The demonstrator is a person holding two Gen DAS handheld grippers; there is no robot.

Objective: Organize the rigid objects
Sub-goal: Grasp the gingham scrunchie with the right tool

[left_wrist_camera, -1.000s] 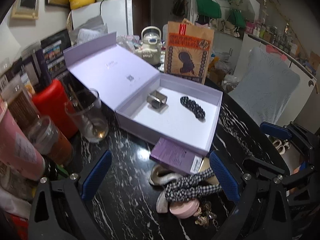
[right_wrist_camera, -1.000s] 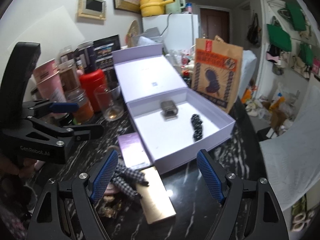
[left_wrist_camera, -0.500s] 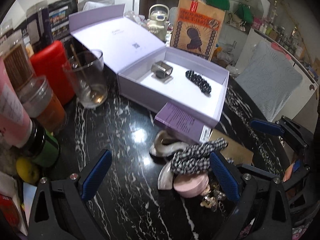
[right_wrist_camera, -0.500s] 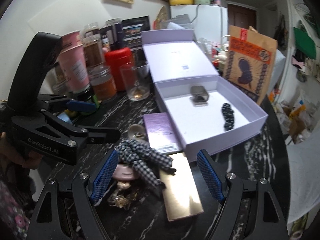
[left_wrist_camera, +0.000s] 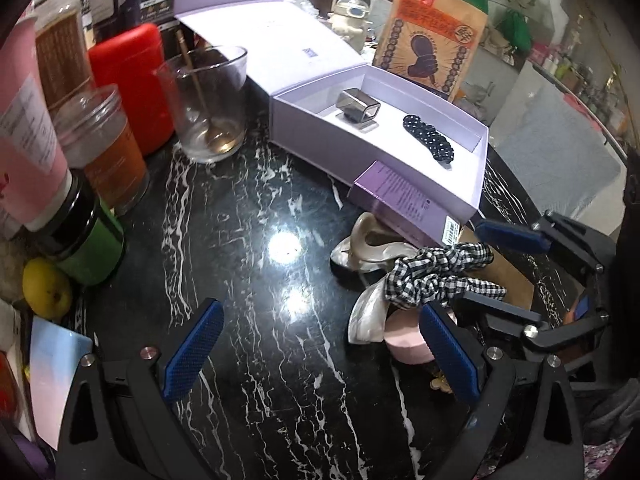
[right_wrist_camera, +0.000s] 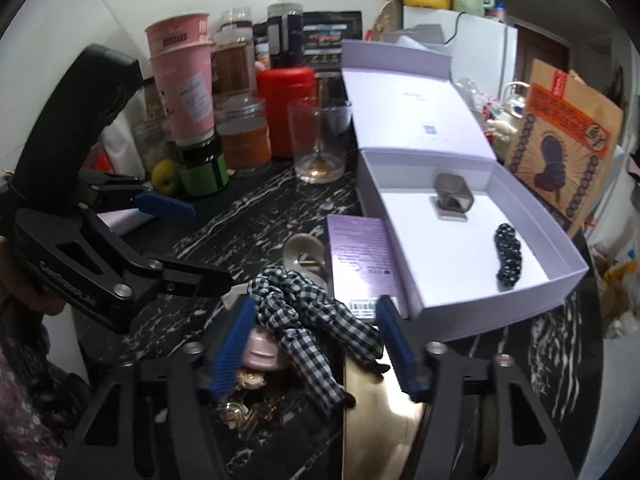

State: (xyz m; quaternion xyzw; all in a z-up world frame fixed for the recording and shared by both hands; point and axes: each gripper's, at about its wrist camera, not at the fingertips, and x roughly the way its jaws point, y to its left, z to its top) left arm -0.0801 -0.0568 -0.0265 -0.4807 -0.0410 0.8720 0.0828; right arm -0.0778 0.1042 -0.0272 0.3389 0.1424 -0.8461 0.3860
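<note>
The black white-veined marble table point(left_wrist_camera: 248, 248) carries a lilac card box point(right_wrist_camera: 472, 320), lid open, holding a metal clip point(right_wrist_camera: 452, 198) and beaded clip point(right_wrist_camera: 508, 254). The brown bag's point(left_wrist_camera: 434, 36) print is illegible. A purple carton point(right_wrist_camera: 358, 256) touches the box's near wall. The right gripper point(right_wrist_camera: 312, 344) is closing around the gingham scrunchie point(right_wrist_camera: 308, 312), pads not pressing. The left gripper point(left_wrist_camera: 320, 356) stands open, empty.

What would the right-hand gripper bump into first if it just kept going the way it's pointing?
Most likely the checked scrunchie. It already lies between the closing jaws of the right gripper, draped over a pink case and a gold card. Depth is hard to judge through this lens; the pads look short of touching it.
</note>
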